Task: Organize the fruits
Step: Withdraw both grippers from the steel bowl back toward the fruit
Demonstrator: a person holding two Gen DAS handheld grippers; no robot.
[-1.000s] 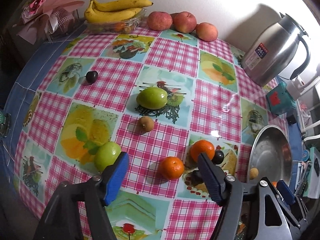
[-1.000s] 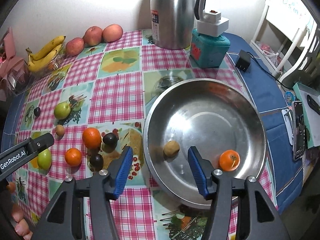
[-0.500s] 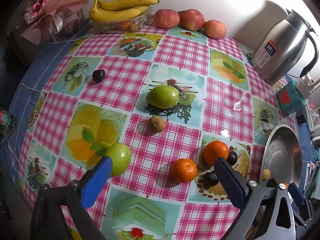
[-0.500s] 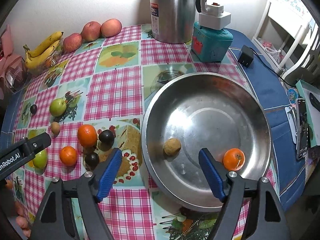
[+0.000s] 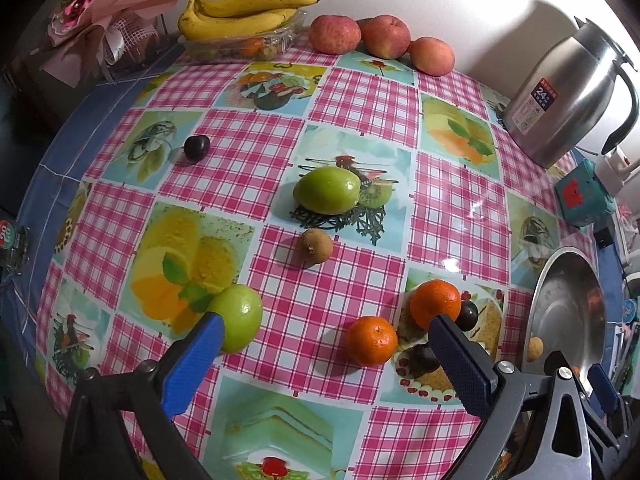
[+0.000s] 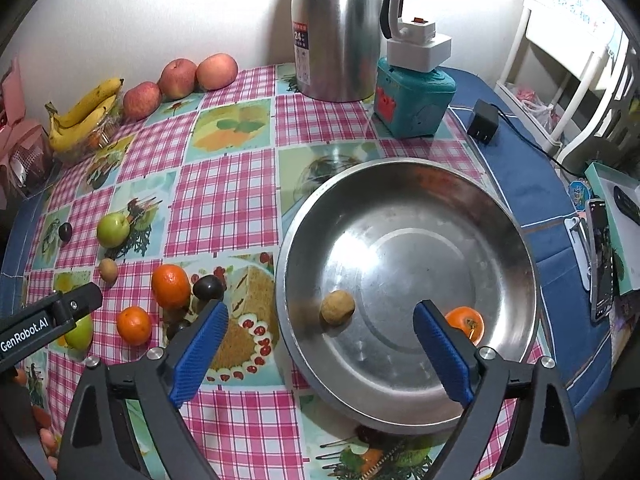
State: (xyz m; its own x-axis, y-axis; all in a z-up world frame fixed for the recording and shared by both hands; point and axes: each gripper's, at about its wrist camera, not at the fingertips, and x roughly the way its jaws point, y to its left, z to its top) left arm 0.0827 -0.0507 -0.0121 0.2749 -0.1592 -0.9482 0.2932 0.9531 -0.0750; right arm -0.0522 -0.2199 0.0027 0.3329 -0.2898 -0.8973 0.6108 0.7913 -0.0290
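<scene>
Fruit lies scattered across the checked counter [image 5: 360, 92], and only two pieces sit in the steel bowl [image 6: 516, 216]: a small brown fruit [image 6: 337, 307] and a tangerine [image 6: 466, 322], both low in the right wrist view.

The left gripper [image 5: 324, 340] is released, its fingers spread wide with nothing between the pads. From its view, the nearest loose pieces are at the lower middle of the frame: a small orange [image 5: 372, 340] sits between the two finger lines, closer to the right finger, with a larger orange [image 5: 436, 304] just behind that finger's tip and dark plums [image 5: 467, 315] beside it. A green apple [image 5: 238, 316] lies partly behind the left finger tip. The small orange is round, so no axis matters; it lies ahead of the fingers and a little to the right.

The right gripper [image 6: 320, 340] hangs over the near rim of the bowl, its jaws opening, empty.

Judging by position, the left hand is the nearer one for the loose oranges, with the bowl at the far right edge of its view.
</scene>
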